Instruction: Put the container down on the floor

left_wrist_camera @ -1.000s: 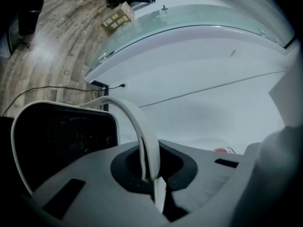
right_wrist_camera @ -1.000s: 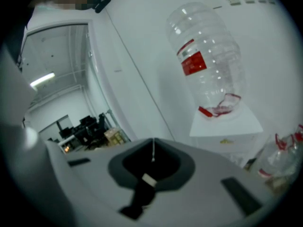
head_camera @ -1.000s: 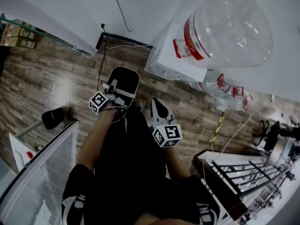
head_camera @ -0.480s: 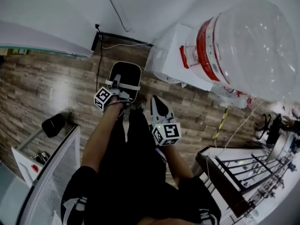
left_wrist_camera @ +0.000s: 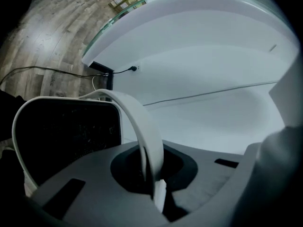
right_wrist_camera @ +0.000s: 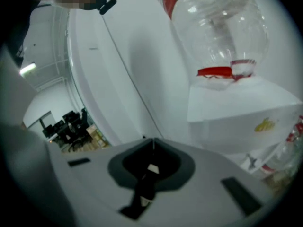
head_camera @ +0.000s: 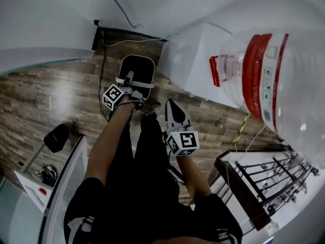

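The container [head_camera: 137, 71] is a black bin with a white rim, hanging over the wood floor from a white strap handle [head_camera: 134, 83]. My left gripper [head_camera: 131, 87] is shut on that handle. In the left gripper view the handle [left_wrist_camera: 142, 126] arches up out of the closed jaws, and the bin's dark inside [left_wrist_camera: 66, 136] fills the left. My right gripper [head_camera: 170, 107] hangs beside it to the right, jaws shut with nothing between them. In the right gripper view my right gripper [right_wrist_camera: 152, 143] points toward the white wall.
A big clear water bottle with a red label [head_camera: 277, 75] stands on a white box [head_camera: 200, 60] at the right. A black cable [head_camera: 103, 50] runs along the floor from the wall. A black rack [head_camera: 254, 187] is at lower right, a glass-sided cabinet [head_camera: 63, 187] at lower left.
The view has swung, so the water bottle looms larger at the right. The left gripper keeps its hold on the handle, and the container has barely shifted. The right gripper stays alongside.
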A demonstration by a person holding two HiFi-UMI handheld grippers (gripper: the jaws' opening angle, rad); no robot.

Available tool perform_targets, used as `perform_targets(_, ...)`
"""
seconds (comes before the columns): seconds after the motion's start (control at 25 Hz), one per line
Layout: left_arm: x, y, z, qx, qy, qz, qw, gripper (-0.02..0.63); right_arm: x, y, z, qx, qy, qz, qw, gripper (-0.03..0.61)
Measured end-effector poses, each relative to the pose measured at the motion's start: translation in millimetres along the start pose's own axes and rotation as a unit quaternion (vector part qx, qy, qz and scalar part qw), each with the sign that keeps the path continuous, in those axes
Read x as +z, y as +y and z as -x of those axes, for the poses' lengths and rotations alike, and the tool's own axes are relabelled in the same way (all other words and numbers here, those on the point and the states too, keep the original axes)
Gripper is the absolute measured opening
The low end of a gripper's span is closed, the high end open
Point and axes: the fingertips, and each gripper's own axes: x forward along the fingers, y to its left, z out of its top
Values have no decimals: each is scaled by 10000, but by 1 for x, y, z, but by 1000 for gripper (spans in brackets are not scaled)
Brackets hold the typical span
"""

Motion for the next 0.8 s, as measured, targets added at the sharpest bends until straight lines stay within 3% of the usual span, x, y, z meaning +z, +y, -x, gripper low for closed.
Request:
perform_targets(0.44,10,50,-98,-105,131,100,9998,29,-38,-22,-43,45,34,-143,9999,34)
perform_targets(0.8,-3,89,-160,-124,282,110,9995,29,-75,-38,-58,43,112,-280,9995,34)
